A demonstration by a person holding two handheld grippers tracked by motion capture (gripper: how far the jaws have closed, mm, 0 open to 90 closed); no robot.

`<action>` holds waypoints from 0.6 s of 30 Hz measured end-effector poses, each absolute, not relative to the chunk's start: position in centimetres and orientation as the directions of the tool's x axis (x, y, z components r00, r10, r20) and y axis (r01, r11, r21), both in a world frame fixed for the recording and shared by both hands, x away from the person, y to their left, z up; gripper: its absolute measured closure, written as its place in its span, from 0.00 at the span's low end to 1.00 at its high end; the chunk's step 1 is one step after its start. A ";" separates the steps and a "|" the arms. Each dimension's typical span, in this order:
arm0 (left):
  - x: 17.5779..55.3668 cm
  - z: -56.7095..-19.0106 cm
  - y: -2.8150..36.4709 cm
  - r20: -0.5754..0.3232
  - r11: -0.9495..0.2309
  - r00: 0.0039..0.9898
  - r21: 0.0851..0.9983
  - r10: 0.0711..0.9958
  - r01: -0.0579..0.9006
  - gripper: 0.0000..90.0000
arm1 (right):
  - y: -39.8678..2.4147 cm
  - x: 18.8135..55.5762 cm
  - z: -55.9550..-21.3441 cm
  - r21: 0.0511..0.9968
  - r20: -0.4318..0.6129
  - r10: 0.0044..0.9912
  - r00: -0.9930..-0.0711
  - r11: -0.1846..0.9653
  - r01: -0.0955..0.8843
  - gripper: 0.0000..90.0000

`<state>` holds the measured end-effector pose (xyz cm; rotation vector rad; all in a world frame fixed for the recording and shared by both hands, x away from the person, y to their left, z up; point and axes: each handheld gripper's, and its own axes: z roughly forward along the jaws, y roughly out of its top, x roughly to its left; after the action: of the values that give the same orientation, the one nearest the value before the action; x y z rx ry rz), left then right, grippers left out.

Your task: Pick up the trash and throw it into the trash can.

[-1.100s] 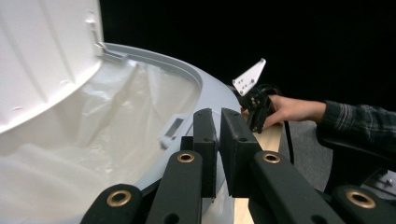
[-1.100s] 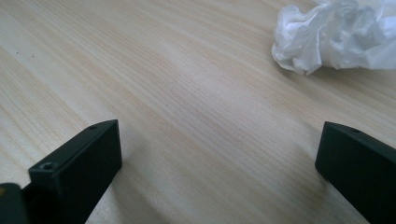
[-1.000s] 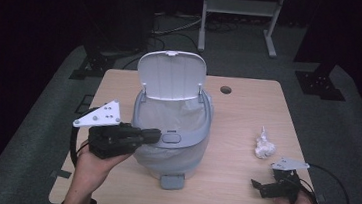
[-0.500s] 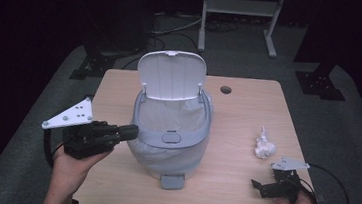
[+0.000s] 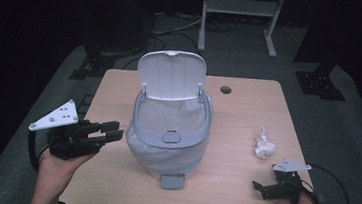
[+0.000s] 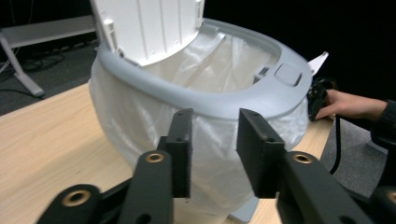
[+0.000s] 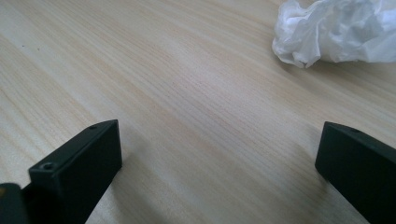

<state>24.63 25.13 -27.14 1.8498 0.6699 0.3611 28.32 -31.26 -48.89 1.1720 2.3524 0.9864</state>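
Down near the front edge of the table, the right gripper sits low with its jaws wide apart and nothing between them. Just past it lies a crumpled white paper ball. Over on the other side, the left gripper points at the bin; its jaws have just been opening, a small gap shows and nothing is in it. Farther back, the bin's lid stands up, and a white bag lines the bin
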 end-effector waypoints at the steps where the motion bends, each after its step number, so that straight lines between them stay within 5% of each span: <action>1: 24.7 -27.3 25.2 -0.065 -0.262 0.790 0.924 0.609 0.278 0.68 | -31.3 28.3 -48.9 0.709 0.010 0.796 -0.605 0.421 0.565 0.00; 18: 25.8 -31.4 25.8 -0.044 -0.300 0.729 0.893 0.683 0.335 0.25 | -31.3 28.3 -48.9 0.709 0.010 0.796 -0.605 0.421 0.565 0.00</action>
<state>25.77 25.84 -31.39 1.9068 0.7833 0.4256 28.32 -31.26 -48.88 1.1721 2.3523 0.9859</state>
